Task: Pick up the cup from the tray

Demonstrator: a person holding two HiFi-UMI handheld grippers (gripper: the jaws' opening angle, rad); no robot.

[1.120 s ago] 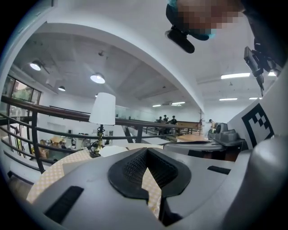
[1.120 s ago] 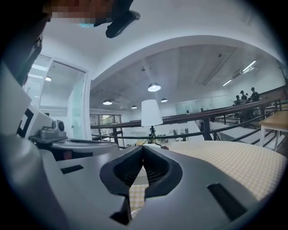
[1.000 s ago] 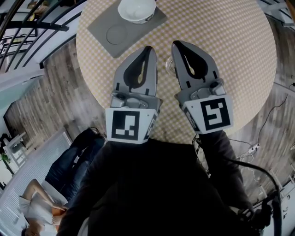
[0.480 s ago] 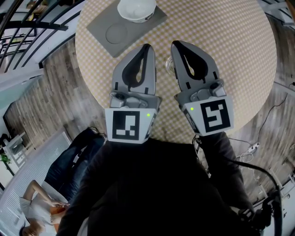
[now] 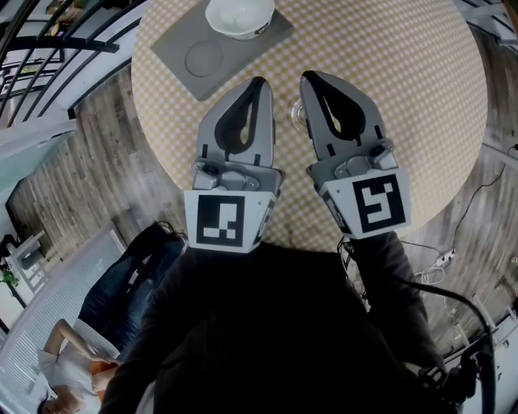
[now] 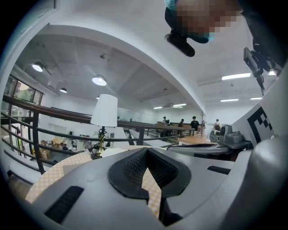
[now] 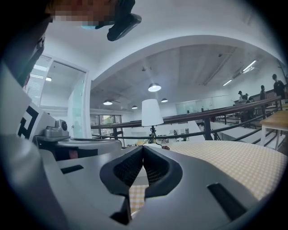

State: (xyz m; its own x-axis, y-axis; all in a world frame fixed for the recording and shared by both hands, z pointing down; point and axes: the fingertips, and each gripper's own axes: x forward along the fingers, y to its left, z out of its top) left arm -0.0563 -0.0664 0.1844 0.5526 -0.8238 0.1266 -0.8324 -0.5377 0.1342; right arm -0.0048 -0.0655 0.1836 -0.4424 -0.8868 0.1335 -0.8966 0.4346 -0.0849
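green lights: lit half a second ago, now dark | on: left gripper (image 5: 259,82), right gripper (image 5: 306,78)

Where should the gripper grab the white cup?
Probably the near rim of the cup, one jaw inside and one outside, coming from above. It stands upright on the tray, mouth open, looks too wide to span, and no handle shows.

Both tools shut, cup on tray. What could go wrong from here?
1. Both the left tool and right tool are shut; reaching in like this would likely shove the cup, not grip it.
2. The cup sits near the tray edge; a nudge may slide it off.
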